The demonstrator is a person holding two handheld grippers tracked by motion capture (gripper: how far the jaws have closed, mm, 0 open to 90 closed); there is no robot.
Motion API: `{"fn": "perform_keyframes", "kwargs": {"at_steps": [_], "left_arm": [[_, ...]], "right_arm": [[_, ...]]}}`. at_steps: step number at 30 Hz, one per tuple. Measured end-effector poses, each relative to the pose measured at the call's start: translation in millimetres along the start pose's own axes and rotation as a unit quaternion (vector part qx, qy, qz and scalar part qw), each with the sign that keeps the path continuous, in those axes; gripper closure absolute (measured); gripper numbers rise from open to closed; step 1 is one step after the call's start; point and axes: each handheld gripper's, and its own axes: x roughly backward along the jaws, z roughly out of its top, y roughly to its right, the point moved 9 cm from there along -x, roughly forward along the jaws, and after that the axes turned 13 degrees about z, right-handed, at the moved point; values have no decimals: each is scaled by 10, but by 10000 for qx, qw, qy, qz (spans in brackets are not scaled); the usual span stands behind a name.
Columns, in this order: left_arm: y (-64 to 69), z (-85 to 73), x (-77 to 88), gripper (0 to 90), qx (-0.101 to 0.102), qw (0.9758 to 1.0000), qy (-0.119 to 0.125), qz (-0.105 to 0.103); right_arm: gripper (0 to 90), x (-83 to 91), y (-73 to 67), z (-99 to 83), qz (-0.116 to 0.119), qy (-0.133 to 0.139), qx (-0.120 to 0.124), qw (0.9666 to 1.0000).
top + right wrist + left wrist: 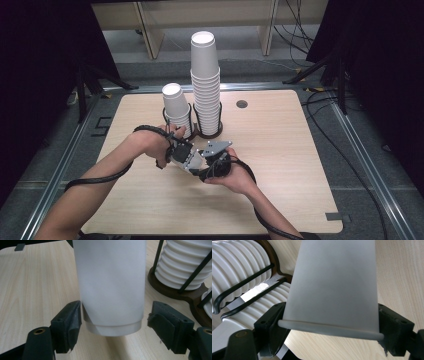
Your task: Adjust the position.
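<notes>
Lower centre of the high view: left gripper (192, 161) clamped across the rim end of a white paper cup (334, 287); right gripper (216, 162) at the cup's base end, one pad touching, the other with a gap, so whether it grips I cannot tell. Cup looks light, thin-walled, easily crushed, slick; best held lightly near the stiff rolled rim. Behind, upper centre: two cup stacks (206, 82) in a dark wire holder (210, 134) on the wooden table (280, 165).

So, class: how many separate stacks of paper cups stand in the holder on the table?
2: a short stack on the holder's left, a tall stack on its right. Any behind them would be hidden.
</notes>
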Motion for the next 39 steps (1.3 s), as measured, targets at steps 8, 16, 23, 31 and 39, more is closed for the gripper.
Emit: {"fn": "perform_keyframes", "kwargs": {"at_steps": [8, 16, 23, 31, 39], "left_arm": [[9, 17, 2, 185, -28, 10000, -1, -39], [7, 21, -3, 185, -58, 10000, -2, -43], [1, 31, 1, 185, -38, 10000, 35, 4], [-4, 35, 6, 185, -43, 10000, 34, 2], [26, 40, 3, 182, -6, 9999, 94, -63]], "right_arm": [[261, -29, -5, 2, 21, 21, -14, 10000], [265, -55, -12, -5, 70, 28, -25, 10000], [276, -72, -17, -11, 105, 20, -20, 9999], [287, -83, -6, -28, 18, 16, 92, 10000], [463, -83, 0, -49, -83, -63, 382, 9992]]}}
